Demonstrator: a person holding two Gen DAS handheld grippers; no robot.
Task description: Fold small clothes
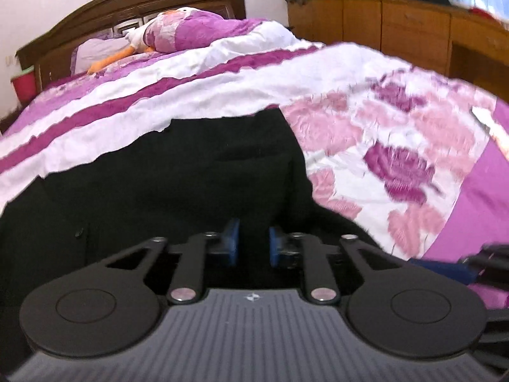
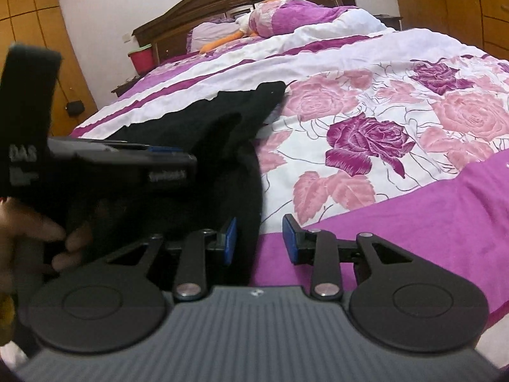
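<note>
on the side of the left gripper point(image 2: 105, 165), seen from the right wrist camera to the left of and above that camera's own blue pads, stand white letters: "das" near the handle, with a blurred line below it, and a blurred word near the front end; neither can be read. a small white logo mark sits on each gripper's grey ribbed body, without letters.

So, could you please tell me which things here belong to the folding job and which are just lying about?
Job: black fabric garment; left tongs; right tongs.

Lying about: floral purple-and-pink bedspread; red plastic bin; orange-and-white plush toy.
</note>
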